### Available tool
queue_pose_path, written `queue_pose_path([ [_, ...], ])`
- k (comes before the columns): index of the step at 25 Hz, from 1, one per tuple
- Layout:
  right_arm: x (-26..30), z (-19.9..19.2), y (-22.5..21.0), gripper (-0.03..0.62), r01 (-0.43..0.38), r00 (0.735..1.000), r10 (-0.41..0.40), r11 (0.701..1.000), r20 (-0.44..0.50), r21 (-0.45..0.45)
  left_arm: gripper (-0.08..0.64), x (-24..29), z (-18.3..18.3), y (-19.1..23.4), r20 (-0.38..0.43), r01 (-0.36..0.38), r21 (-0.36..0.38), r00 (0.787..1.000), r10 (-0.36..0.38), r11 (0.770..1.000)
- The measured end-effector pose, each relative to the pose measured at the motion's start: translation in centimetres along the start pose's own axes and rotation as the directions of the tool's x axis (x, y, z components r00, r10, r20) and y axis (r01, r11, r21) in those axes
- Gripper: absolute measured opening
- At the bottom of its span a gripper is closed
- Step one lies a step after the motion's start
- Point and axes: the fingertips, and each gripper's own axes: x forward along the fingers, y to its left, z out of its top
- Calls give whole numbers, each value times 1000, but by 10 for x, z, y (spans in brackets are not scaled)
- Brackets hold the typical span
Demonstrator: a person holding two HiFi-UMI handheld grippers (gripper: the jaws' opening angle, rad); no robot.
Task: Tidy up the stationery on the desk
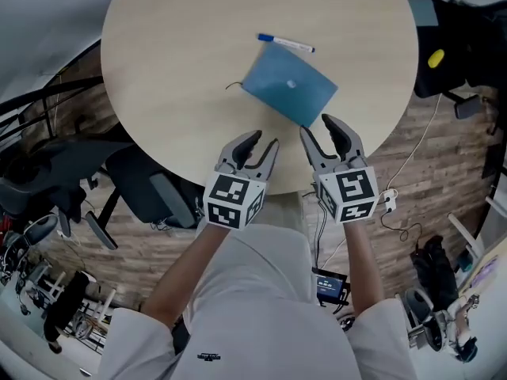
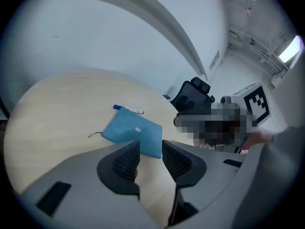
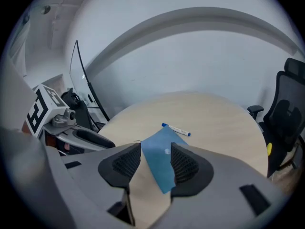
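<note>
A flat blue pouch [image 1: 289,84] with a small white snap lies on the round pale wood table [image 1: 182,62], also visible as the pouch [image 2: 133,133] and the pouch [image 3: 162,156]. A white pen with blue cap [image 1: 285,43] rests just beyond the pouch's far edge; the pen [image 2: 128,110] and the pen [image 3: 176,129] show in both gripper views. My left gripper [image 1: 261,142] hovers open near the table's near edge, nothing between its fingers. My right gripper [image 1: 322,130] is open too, just short of the pouch's near corner.
A thin dark thread [image 1: 231,85] lies left of the pouch. Black office chairs [image 1: 119,180] stand at the table's left below the edge; another chair [image 3: 288,113] sits at the right. Cables and a power strip [image 1: 388,203] lie on the wood floor at right.
</note>
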Motion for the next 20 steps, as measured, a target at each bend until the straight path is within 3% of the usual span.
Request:
queue_pose_path([
  [5, 25, -9, -42, 201, 11, 999, -12, 1000, -30, -23, 170, 40, -15, 4, -40, -25, 2, 999, 25, 1000],
  [12, 62, -28, -74, 234, -32, 995, 28, 998, -92, -45, 225, 82, -20, 11, -7, -30, -97, 1000, 29, 995],
  [20, 102, -43, -102, 259, -35, 991, 20, 994, -135, -107, 260, 105, -42, 34, -41, -102, -175, 994, 97, 979],
])
